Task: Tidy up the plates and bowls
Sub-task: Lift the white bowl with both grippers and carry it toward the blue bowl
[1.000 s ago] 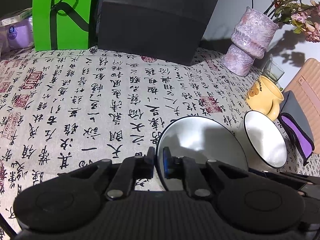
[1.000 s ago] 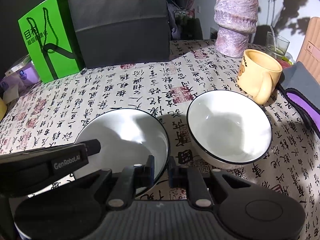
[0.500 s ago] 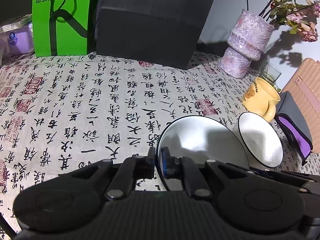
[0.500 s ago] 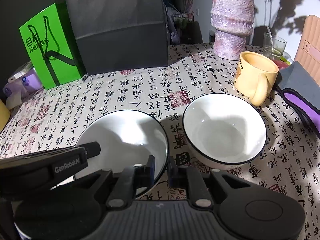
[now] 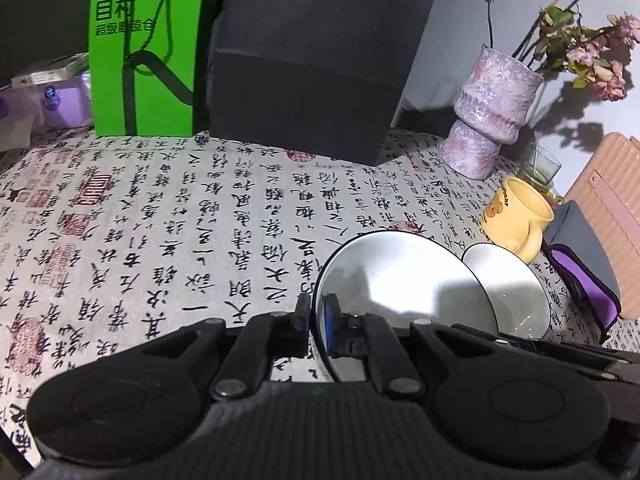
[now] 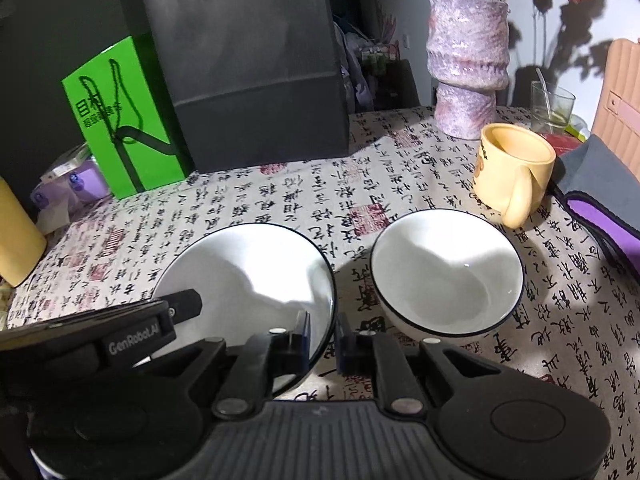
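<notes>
Above the calligraphy tablecloth, both grippers pinch one white plate: left gripper and right gripper clamp opposite rims. Its face looks upward, beside the upright bowl.

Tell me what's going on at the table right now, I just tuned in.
Both grippers are clamped on the same white plate: the left gripper pinches its left rim, the right gripper its right rim. A white bowl sits just right of the plate on the calligraphy tablecloth, with a yellow mug behind it. Whether the plate is clear of the cloth can't be told.
</notes>
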### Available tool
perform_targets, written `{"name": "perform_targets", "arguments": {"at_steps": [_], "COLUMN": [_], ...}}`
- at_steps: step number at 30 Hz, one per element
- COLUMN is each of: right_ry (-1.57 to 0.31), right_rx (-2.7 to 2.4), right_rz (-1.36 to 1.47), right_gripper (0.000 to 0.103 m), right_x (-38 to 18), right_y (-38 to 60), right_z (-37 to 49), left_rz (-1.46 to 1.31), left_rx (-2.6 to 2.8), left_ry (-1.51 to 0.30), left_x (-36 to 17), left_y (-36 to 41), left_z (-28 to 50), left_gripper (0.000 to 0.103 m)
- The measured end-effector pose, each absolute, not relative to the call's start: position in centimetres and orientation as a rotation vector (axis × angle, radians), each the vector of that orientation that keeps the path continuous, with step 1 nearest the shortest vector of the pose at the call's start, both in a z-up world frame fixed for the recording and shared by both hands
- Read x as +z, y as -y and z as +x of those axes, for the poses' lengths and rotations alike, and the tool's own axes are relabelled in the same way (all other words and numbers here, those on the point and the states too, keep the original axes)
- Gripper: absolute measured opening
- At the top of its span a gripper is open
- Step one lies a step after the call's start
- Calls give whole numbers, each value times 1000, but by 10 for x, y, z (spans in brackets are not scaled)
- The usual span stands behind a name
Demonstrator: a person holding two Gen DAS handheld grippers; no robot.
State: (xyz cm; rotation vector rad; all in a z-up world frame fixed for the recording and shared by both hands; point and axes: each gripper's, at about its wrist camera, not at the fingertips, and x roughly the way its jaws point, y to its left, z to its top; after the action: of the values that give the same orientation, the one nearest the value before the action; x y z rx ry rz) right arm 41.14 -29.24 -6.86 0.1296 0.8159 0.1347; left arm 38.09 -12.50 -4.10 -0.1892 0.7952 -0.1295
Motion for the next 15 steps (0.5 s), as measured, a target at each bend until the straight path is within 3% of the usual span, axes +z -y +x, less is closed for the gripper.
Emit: {"name": "perform_targets", "arguments": {"at_steps": [15], "right_ry": [-775], "right_rx": [190], "right_rz": [147], "right_gripper": [11], "right_x": [-50], "right_y": [281], "right_z": [378], "left_rz": [-166], "left_rx": [-61], "left_ry": [-753], "left_x": [-17], "left_y": [115], "left_z": [340], "left_gripper": [7]}}
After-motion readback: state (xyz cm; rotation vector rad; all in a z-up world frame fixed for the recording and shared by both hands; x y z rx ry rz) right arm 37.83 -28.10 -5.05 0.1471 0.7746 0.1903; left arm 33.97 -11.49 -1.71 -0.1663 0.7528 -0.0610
